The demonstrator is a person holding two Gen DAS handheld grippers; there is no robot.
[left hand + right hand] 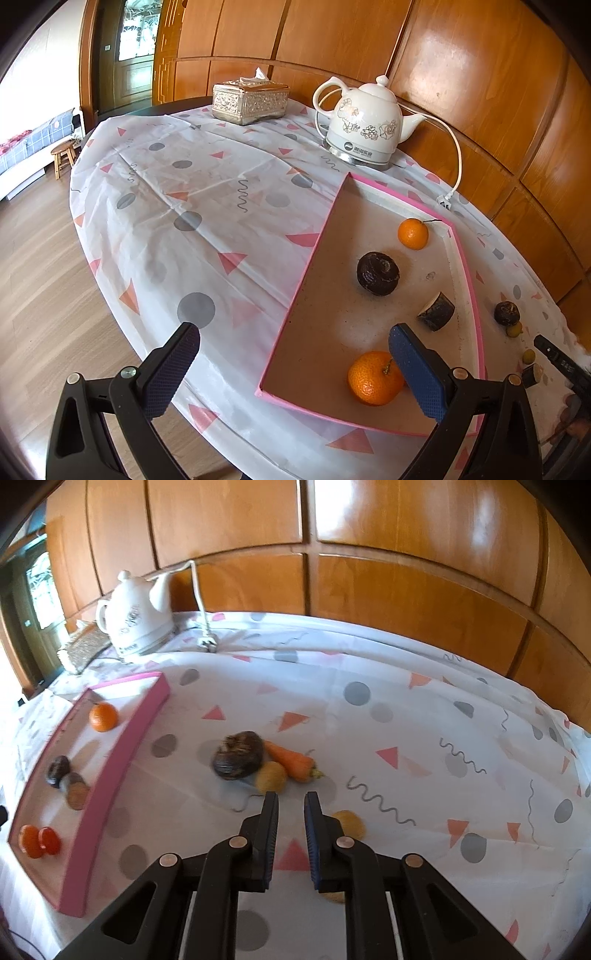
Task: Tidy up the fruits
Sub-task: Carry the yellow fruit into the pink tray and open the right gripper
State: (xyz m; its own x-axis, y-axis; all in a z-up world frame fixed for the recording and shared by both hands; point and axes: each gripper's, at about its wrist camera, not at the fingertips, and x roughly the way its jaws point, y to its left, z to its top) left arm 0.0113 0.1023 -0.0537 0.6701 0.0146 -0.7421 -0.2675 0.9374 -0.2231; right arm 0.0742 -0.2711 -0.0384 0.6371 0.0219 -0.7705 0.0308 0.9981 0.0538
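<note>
Your tray (295, 295) already holds part of the job: two oranges, one near the far end (413, 233) and one at the near end (375, 377), plus a dark round fruit (377, 273) in the middle and a cut dark piece (436, 311) beside it. Your left gripper (295, 369) hangs over the tray's near end with its fingers spread wide and nothing between them; the near orange sits just inside the right-hand finger, not gripped. What remains lies on the bench (369, 731) outside the tray: a dark lumpy fruit (238, 755), a carrot (290, 760) touching it, a yellow fruit (271, 777) against both, and another yellow one (351, 823) partly hidden behind your right gripper (291, 801). That gripper's fingers stand only a narrow gap apart and hold nothing, pointing toward the cluster. A further small piece shows under the right finger, too hidden to name. Judging by the count, you are roughly halfway: four pieces in, about four or five out. The carrot is no fruit, so it may well belong outside the tray.
</note>
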